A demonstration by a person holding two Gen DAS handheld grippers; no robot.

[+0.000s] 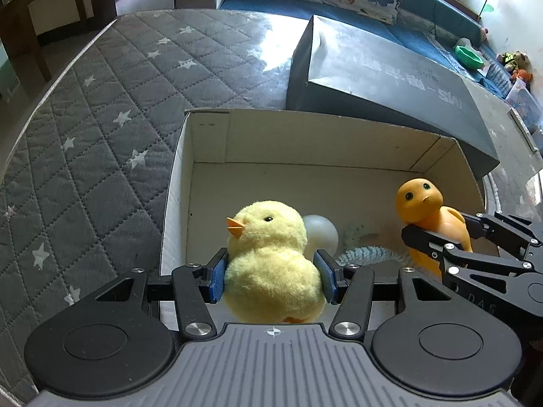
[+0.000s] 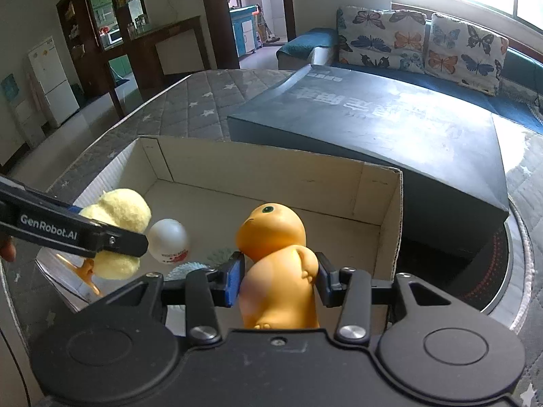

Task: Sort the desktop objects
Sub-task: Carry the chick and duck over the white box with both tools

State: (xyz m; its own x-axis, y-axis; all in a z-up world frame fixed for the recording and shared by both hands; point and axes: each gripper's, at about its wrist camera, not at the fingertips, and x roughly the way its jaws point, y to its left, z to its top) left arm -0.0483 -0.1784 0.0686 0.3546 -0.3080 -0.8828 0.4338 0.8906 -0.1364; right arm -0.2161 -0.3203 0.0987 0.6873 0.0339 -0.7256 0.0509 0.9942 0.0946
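Note:
My left gripper (image 1: 271, 276) is shut on a yellow plush chick (image 1: 269, 264) and holds it over the near edge of an open cardboard box (image 1: 210, 135). My right gripper (image 2: 280, 279) is shut on an orange rubber figure (image 2: 276, 268) and holds it upright over the same box (image 2: 264, 166). In the left wrist view the orange figure (image 1: 427, 210) and the right gripper (image 1: 441, 240) are at the right. In the right wrist view the chick (image 2: 118, 217) and the left gripper (image 2: 105, 237) are at the left. A white ball (image 2: 168, 239) and a pale blue spiky toy (image 1: 366, 254) lie inside the box.
A large dark flat box (image 1: 390, 81) lies just behind the cardboard box. Both rest on a grey quilted star-pattern mattress (image 1: 101, 118). A blue sofa with butterfly cushions (image 2: 417, 40) stands beyond. A round dark-rimmed mat (image 2: 495, 271) lies at the right.

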